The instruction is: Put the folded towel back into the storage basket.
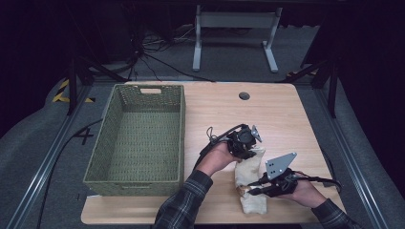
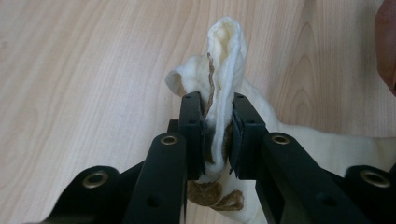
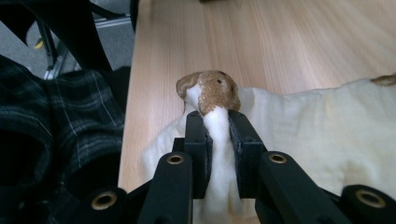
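Your right gripper (image 1: 249, 189) pinches the cloth's (image 1: 250, 183) near end; your left gripper (image 1: 243, 152) grips its far end; the cloth lies on the table (image 1: 282, 114), right of the basket (image 1: 138, 138). No readable writing; a "4" (image 1: 84, 136) marks the floor.

Light wooden table (image 1: 282, 109) is sitting on grey carpeted floor (image 1: 28, 143), a round cable hole (image 1: 244, 96) showing near its far edge. White desk frame (image 1: 234, 36) is standing behind it, black cables (image 1: 153, 57) trailing across the floor. Yellow-black hazard tape (image 1: 61, 90) is marking the left. Surroundings are lying dark.
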Demonstrator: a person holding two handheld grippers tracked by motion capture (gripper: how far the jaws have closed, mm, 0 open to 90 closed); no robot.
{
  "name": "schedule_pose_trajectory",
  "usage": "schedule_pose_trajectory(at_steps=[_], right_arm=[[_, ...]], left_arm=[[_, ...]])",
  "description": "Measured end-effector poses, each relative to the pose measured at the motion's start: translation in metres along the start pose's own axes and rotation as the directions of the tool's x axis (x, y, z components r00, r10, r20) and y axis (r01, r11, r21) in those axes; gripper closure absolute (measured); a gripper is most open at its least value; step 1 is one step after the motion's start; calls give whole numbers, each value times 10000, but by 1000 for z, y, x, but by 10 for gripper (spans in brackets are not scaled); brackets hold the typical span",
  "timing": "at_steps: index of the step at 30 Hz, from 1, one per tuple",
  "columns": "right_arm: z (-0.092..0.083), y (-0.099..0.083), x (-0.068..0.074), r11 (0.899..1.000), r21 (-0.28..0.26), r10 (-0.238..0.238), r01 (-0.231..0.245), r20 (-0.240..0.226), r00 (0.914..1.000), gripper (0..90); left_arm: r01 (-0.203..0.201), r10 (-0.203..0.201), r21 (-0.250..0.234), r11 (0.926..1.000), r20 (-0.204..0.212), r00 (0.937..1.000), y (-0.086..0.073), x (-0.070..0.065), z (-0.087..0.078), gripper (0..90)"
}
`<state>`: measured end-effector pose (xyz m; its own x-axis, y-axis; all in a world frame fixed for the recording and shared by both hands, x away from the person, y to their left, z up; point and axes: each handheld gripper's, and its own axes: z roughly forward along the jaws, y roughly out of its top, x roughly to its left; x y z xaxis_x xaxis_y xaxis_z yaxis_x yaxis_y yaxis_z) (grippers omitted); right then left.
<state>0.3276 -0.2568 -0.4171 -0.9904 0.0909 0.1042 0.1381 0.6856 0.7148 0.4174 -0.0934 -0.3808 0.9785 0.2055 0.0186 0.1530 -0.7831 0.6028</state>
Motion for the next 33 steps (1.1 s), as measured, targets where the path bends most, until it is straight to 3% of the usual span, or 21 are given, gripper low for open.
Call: schedule_pose_trajectory(at_steps=[6,20,33], right_arm=[[-8,15,-8,10000,-65,22,-20,211,9998,802],[-28,75,-25,9974,-713,-130,144,193,9997,802],[-26,131,-39,9901,-1343,-371,407,286,9989,802]], left_arm=[[-18,18,-8,10000,-237,9997,4,-1,-21,778],[-94,81,-118,9999,-1054,9944,7,8,-78,778],[-127,3,-810,9966,-1515,9885,-15,26,-134,778]])
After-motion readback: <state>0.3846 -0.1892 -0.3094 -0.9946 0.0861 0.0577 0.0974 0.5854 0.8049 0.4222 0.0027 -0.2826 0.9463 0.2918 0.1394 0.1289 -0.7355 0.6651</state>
